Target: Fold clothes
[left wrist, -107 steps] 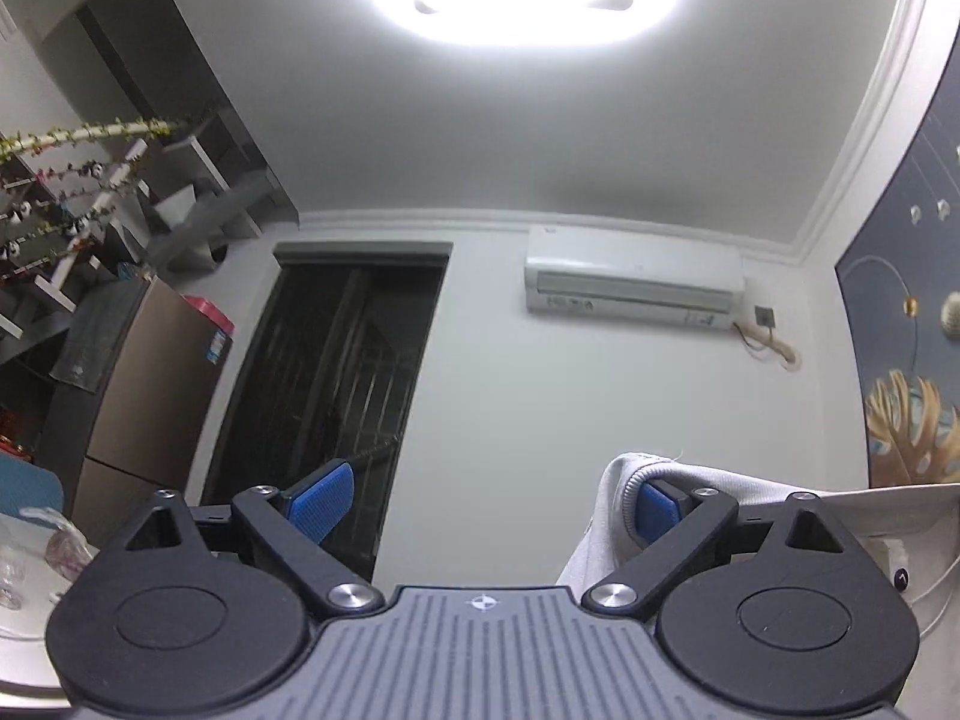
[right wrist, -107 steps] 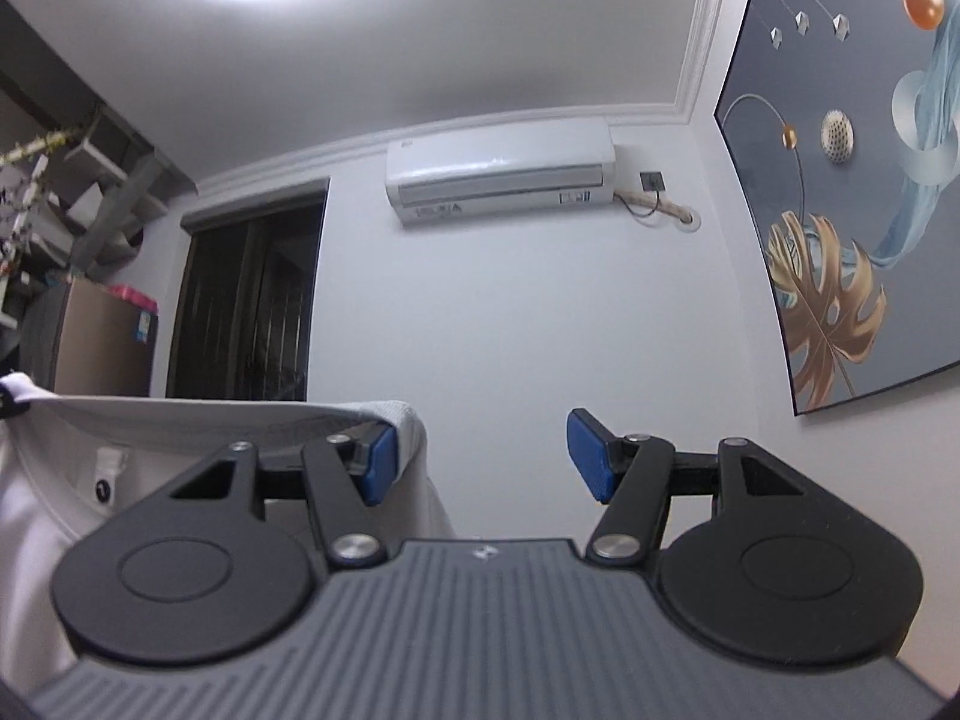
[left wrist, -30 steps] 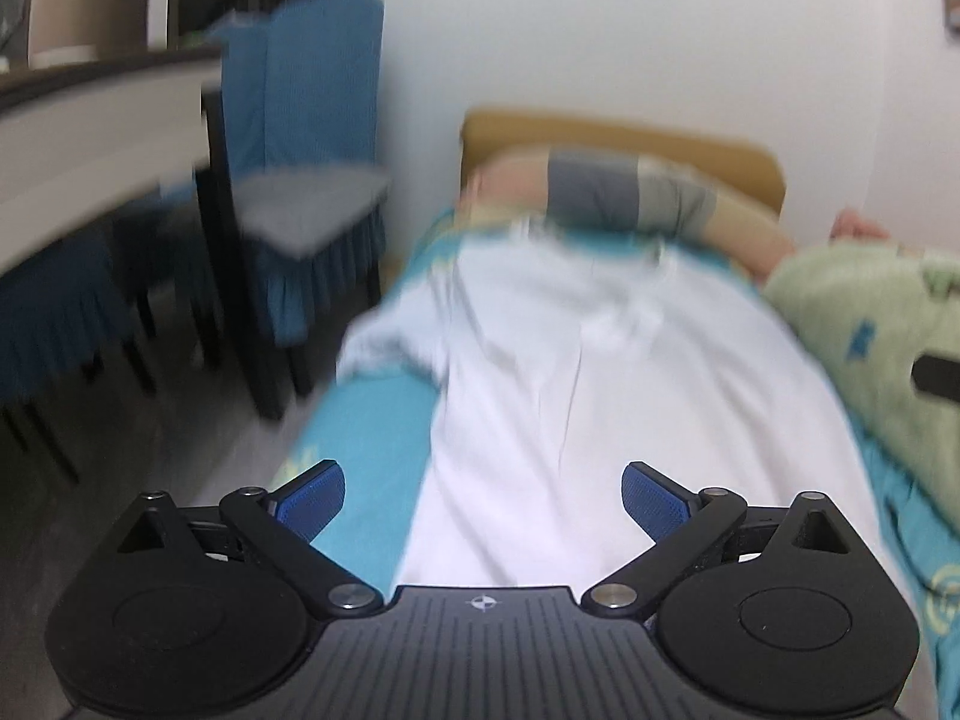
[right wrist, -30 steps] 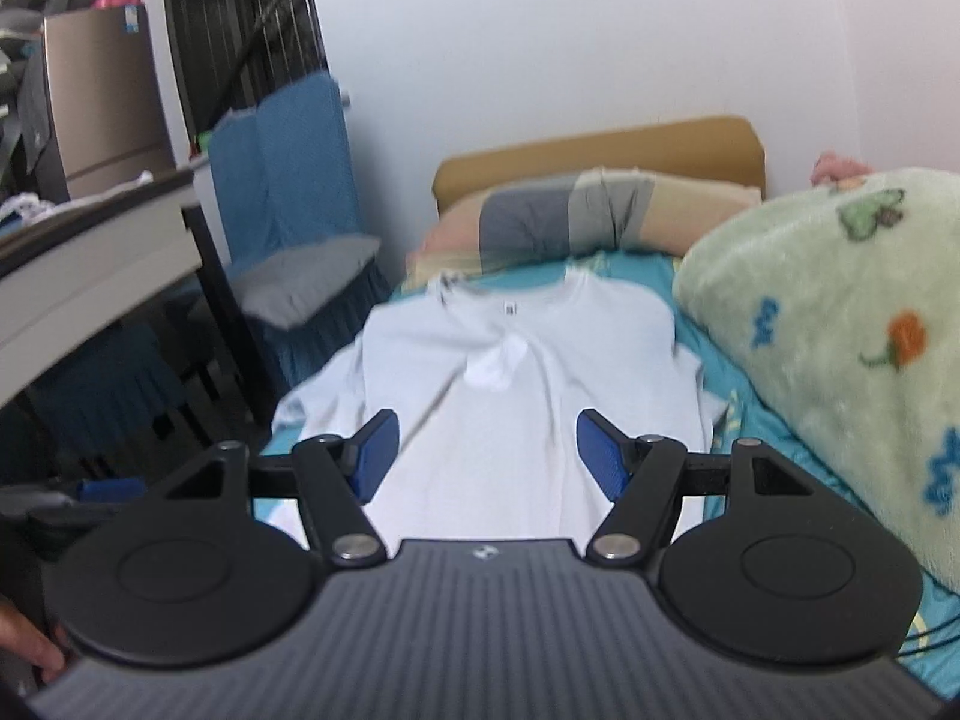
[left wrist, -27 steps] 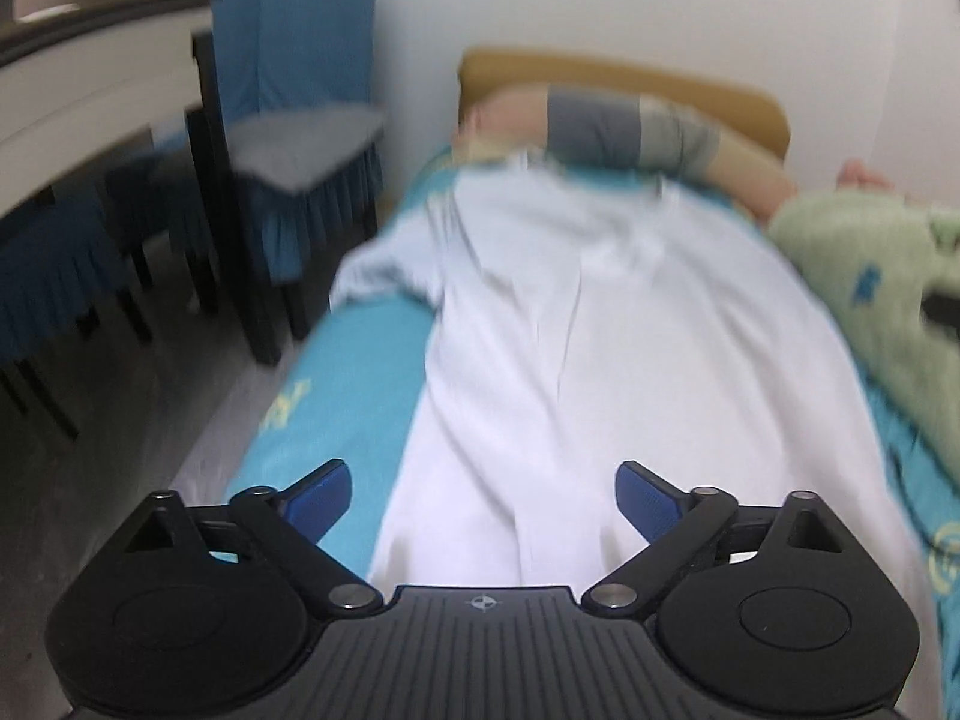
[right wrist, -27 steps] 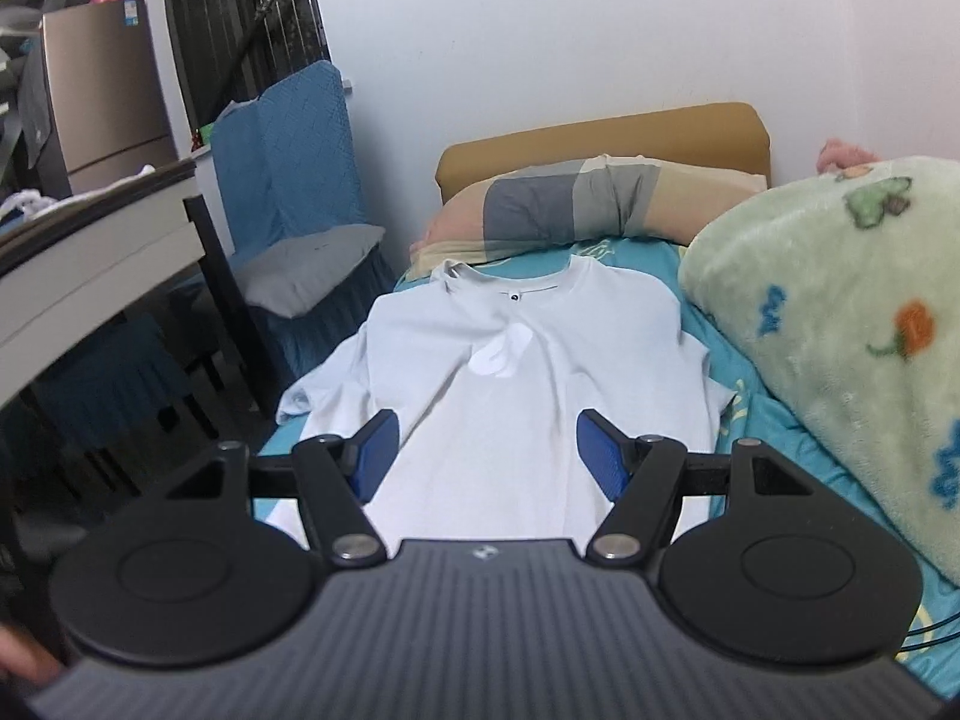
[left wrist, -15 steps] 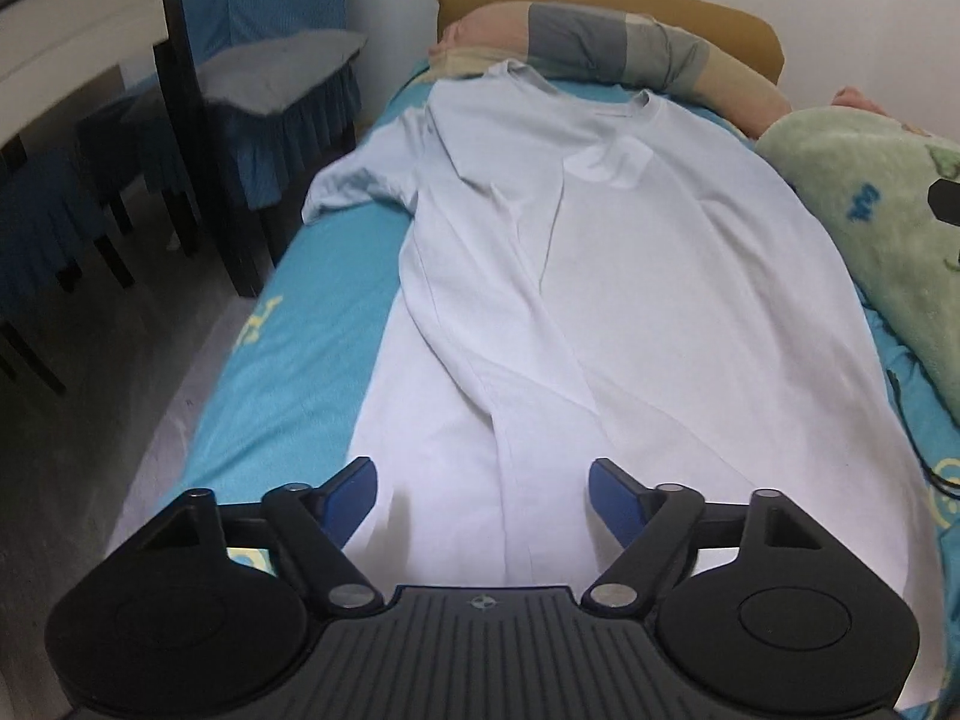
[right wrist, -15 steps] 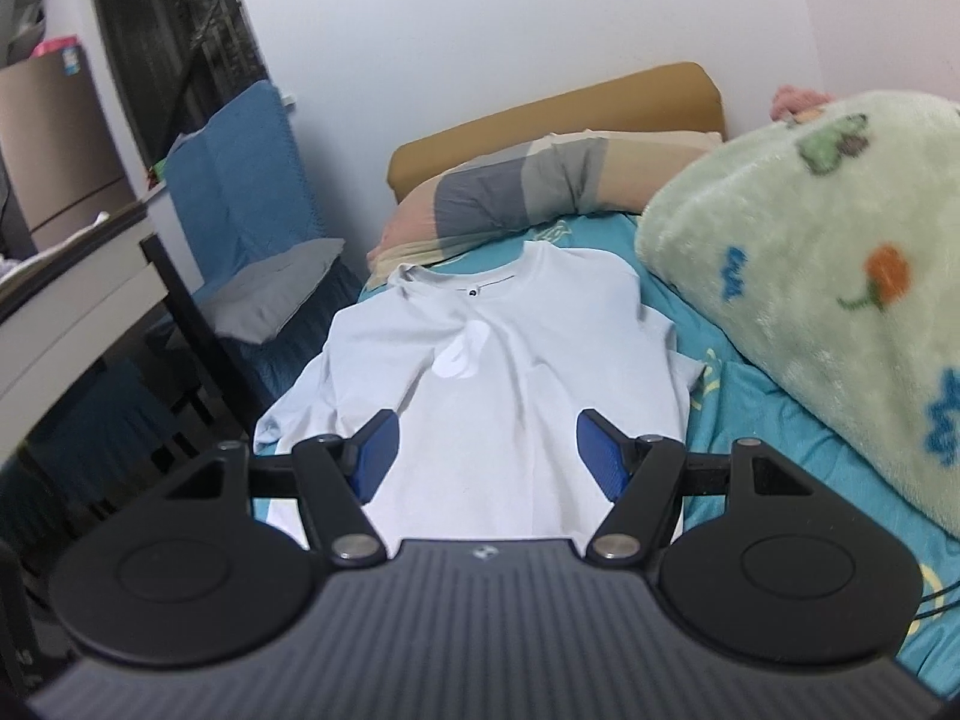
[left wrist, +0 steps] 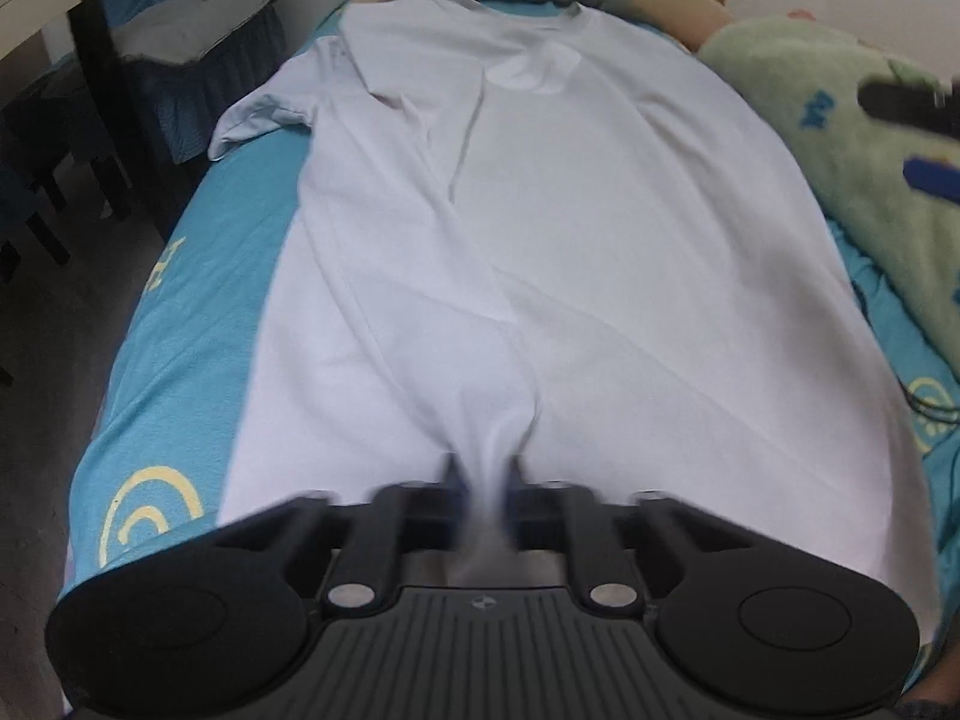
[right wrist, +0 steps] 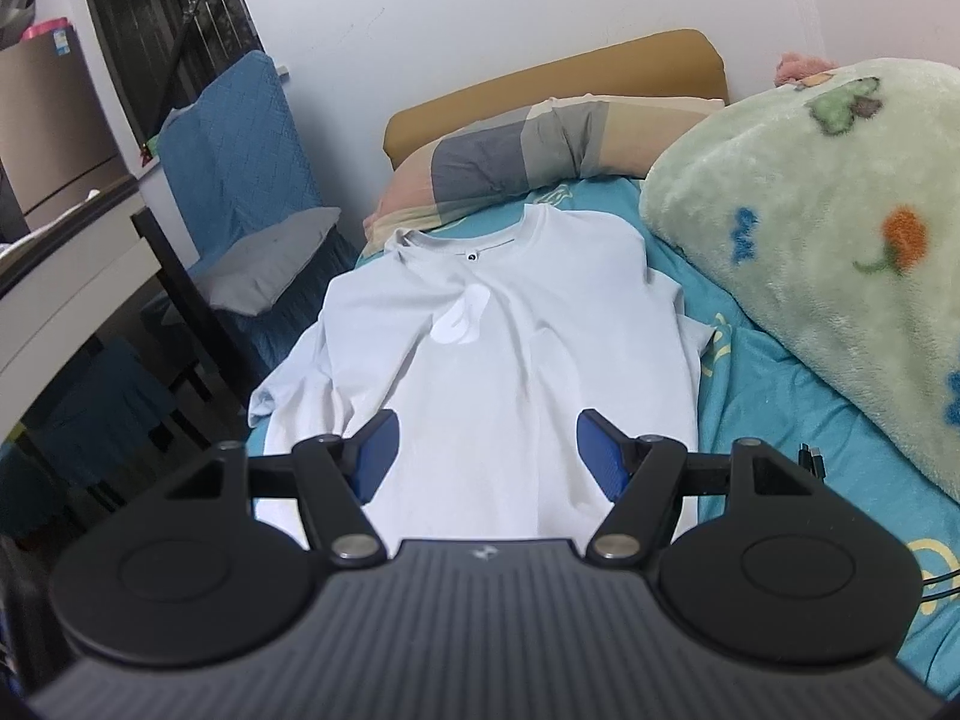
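A white T-shirt (left wrist: 570,228) lies spread on the turquoise bed sheet (left wrist: 198,312), collar toward the pillow. My left gripper (left wrist: 480,480) is shut on a bunched fold of fabric at the shirt's near hem. The shirt also shows in the right wrist view (right wrist: 516,348), with a white patch on its chest. My right gripper (right wrist: 486,450) is open and empty, held above the shirt's lower part. The right gripper shows blurred at the right edge of the left wrist view (left wrist: 912,138).
A green fleece blanket (right wrist: 828,240) is piled along the right of the bed. A striped pillow (right wrist: 528,150) lies at the head. A blue-covered chair (right wrist: 240,168) and a table (right wrist: 66,276) stand left of the bed. A dark cable (right wrist: 813,456) lies on the sheet.
Both grippers swung down from facing the ceiling to the bed. The left gripper dropped to the shirt's near hem and closed on the fabric. The right gripper stayed open.
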